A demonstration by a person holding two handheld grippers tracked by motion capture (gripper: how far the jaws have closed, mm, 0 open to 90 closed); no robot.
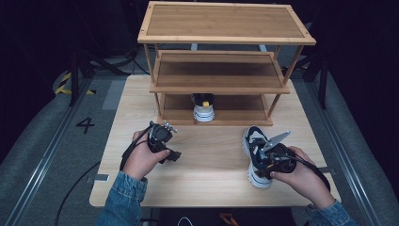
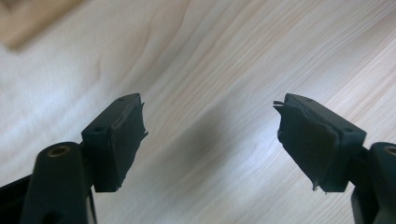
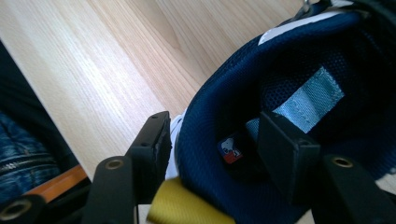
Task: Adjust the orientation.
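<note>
A navy and white shoe (image 1: 254, 141) lies on the wooden table (image 1: 211, 169) at the right, toe toward the shelf. My right gripper (image 1: 269, 159) is over its heel end. In the right gripper view the jaws straddle the shoe's padded navy collar (image 3: 210, 107), one outside and one inside the opening, and both press against it. A yellow pull tab (image 3: 187, 207) sits just below them. A second matching shoe (image 1: 203, 107) stands on the bottom tier of the wooden shelf (image 1: 219, 88). Left of centre, my left gripper (image 1: 171, 154) is held low over bare table, open and holding nothing (image 2: 210, 107).
The three-tier wooden shelf occupies the table's back half; its middle tier and top tier (image 1: 226, 21) are bare. Bare tabletop (image 1: 211, 146) lies between the two hands. Dark floor and a grey mat (image 1: 42, 141) surround the table.
</note>
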